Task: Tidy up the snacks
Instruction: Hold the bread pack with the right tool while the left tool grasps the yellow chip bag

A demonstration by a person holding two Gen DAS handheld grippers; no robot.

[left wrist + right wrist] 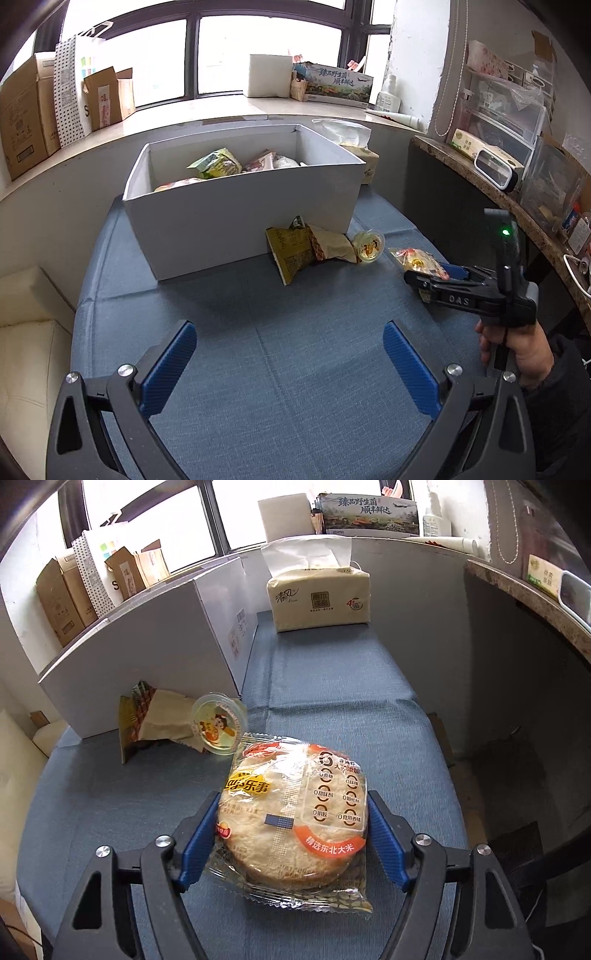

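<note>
A white box stands on the blue table and holds several snack packs. In front of it lie a brown packet and a round jelly cup. My left gripper is open and empty over the bare cloth, well short of them. My right gripper has its blue pads against both sides of a clear-wrapped rice cracker. From the left wrist view the right gripper sits at the right with that cracker at its tips. The jelly cup and brown packet lie just beyond.
A tissue pack stands behind the box at the back. A stone shelf with containers runs along the right. Cardboard boxes sit on the windowsill at left. A cream cushion lies left of the table.
</note>
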